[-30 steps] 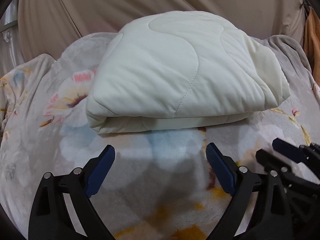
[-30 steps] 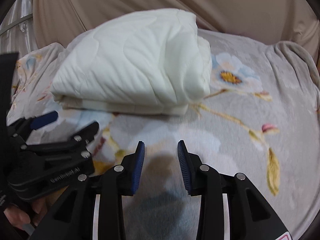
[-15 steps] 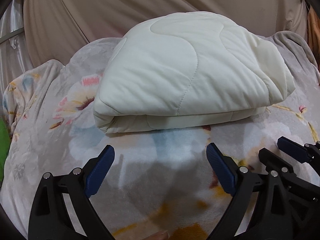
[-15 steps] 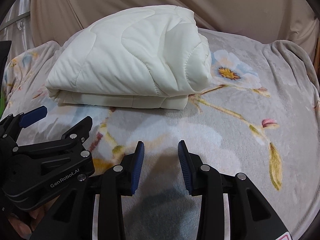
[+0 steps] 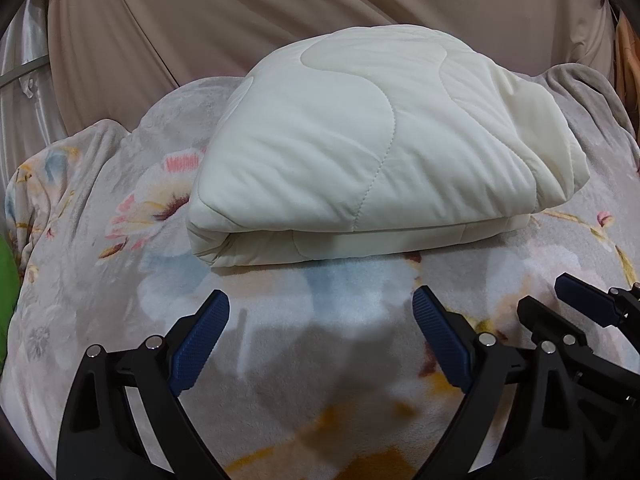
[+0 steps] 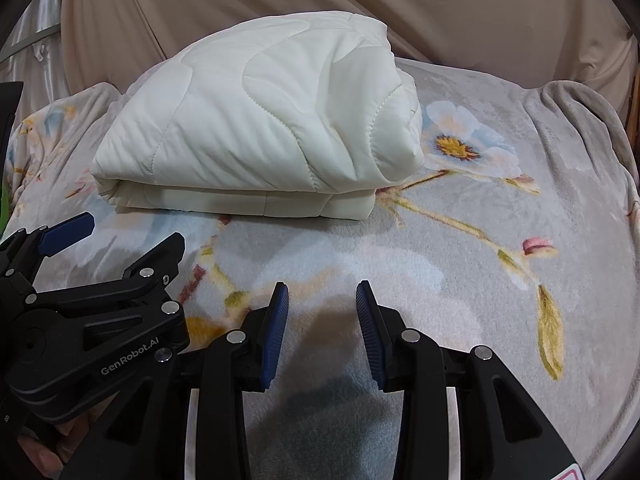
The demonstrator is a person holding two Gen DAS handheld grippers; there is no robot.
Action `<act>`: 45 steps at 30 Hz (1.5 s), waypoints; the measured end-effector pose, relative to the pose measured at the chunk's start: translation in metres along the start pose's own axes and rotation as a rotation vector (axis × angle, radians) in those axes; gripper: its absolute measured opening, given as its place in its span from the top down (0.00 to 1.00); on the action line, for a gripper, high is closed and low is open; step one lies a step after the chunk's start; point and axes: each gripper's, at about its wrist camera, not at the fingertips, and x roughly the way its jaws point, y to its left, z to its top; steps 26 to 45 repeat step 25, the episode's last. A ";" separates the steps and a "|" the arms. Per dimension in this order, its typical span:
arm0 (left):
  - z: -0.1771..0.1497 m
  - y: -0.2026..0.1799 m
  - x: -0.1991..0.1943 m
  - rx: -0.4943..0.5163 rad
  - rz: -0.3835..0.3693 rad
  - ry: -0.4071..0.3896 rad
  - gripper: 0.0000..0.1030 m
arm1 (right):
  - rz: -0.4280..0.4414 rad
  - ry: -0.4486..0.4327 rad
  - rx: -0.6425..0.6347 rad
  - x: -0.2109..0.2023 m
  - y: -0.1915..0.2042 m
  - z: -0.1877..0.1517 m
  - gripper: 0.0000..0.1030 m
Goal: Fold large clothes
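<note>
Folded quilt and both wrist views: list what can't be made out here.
- Folded quilt: its far side and underside, hidden by its own bulk in both views.
- Floral blanket: the patch beneath the quilt, covered.
- Green thing: cut off by the left wrist view's left edge, unidentifiable.
- Left claw, right claw: handles cut off by the bottom edge.

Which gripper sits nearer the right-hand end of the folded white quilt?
The right gripper, by a little. It is open and empty, hovering in front of that end of the folded white quilt. The left gripper, also open, faces the quilt's middle. Neither touches it.
</note>
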 end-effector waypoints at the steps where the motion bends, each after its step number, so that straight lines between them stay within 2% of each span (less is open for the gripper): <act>1: 0.000 0.001 0.000 -0.001 0.000 0.000 0.12 | -0.002 -0.002 0.000 0.000 0.000 0.000 0.65; 17: -0.001 0.000 -0.005 0.007 0.012 -0.015 0.12 | -0.040 -0.018 0.004 -0.006 0.009 -0.002 0.65; 25: 0.000 0.000 -0.006 0.013 0.008 -0.024 0.16 | -0.066 -0.031 -0.001 -0.010 0.013 -0.002 0.65; 45: 0.000 0.000 -0.006 0.013 0.008 -0.024 0.16 | -0.066 -0.031 -0.001 -0.010 0.013 -0.002 0.65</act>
